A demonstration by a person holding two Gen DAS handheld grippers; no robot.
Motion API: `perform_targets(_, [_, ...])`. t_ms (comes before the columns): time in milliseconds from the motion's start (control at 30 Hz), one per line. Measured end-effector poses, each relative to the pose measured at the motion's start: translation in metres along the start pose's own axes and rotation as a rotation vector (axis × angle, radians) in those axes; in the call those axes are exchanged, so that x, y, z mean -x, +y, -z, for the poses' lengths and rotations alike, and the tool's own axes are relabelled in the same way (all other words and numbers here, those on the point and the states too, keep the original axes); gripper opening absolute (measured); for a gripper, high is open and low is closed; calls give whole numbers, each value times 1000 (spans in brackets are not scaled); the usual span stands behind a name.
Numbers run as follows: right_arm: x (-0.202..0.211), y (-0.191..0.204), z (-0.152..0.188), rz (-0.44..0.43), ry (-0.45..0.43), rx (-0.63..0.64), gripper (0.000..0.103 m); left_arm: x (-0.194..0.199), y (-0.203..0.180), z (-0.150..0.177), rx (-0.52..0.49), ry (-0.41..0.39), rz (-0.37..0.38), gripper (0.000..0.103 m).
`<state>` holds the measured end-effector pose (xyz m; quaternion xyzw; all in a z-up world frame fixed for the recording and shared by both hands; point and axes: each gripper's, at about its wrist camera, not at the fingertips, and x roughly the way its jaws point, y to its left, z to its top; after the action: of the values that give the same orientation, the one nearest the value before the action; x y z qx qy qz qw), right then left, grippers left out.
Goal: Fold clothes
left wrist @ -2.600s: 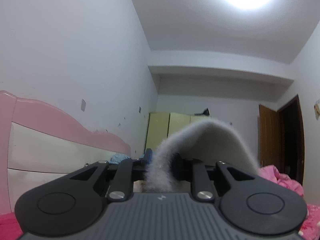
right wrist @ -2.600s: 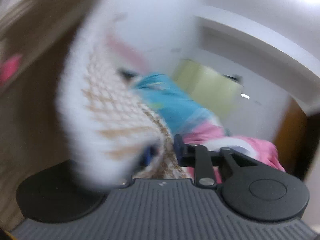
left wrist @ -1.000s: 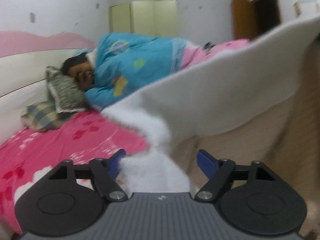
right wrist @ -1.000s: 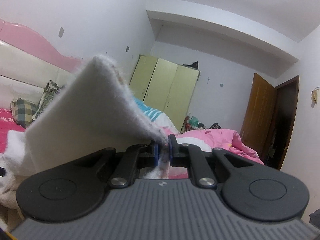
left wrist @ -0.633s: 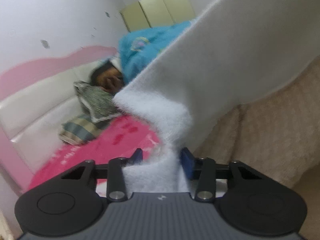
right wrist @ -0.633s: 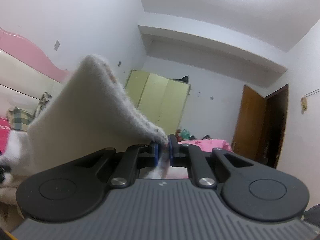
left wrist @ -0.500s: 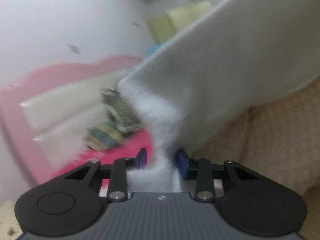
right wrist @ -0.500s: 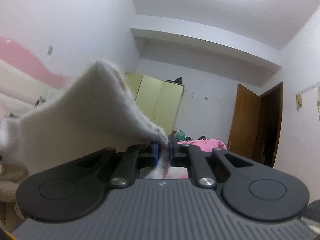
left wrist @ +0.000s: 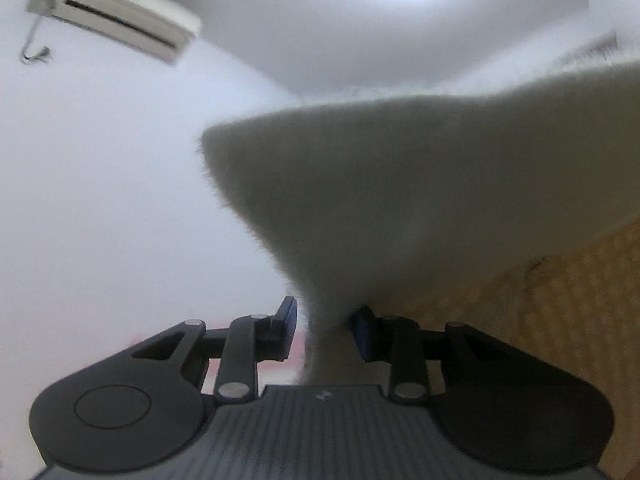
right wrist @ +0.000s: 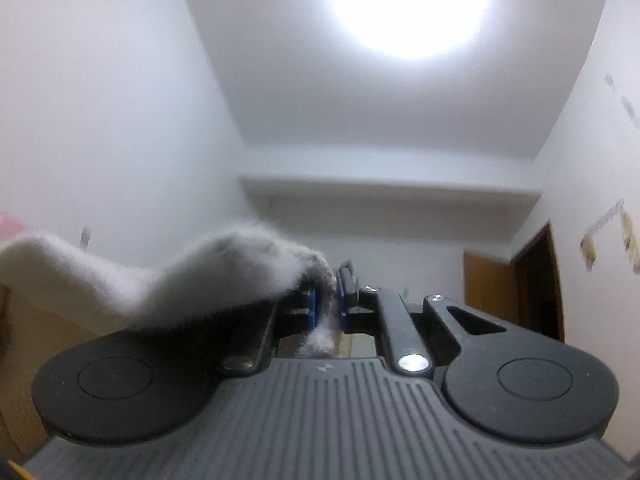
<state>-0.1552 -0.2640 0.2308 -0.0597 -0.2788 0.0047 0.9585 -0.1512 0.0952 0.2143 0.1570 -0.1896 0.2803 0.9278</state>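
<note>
Fleecy white cloth, the garment [left wrist: 400, 200], fills the left wrist view above and ahead of the left gripper [left wrist: 325, 326]: it narrows to a bunched neck that passes down between the two blue pads, the right pad against it and the left pad just beside it, with the jaws set fairly narrow around that neck. From there the cloth fans out up and to the right, and a tan patterned side of the same garment hangs at the lower right. Up and to the left of this gripper an air conditioner [left wrist: 116, 20] sits high on the white wall. In the right wrist view the right gripper [right wrist: 327, 300] has its blue pads almost together, pinching a thin fluffy edge of the garment [right wrist: 224, 272], which drapes away to the left over the left finger. Ahead and to the right stands a brown door [right wrist: 516, 292]; a ceiling light [right wrist: 408, 4] glares above.
</note>
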Motion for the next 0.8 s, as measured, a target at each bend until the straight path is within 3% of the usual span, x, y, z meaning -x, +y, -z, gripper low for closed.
perform_targets(233, [23,-29,-97,35,-175,16,8,15,47,-81,79,-213,44,34])
perform_targets(433, [38,-56,-147,58,-189,48,9,2,58,-118,68,-278,113,37])
perform_targets(500, [35,-60,-150,76,-168,67,9,-2,50,-118,49,-285,115,37])
perform_targets(633, [25,-64,-123,81,-93,61,9,-22,20,-96,13,-241,142,38])
perform_targets(800, [-14,-65,-67,85,55,67,9,-74,-36,-52,-35,-93,243,38])
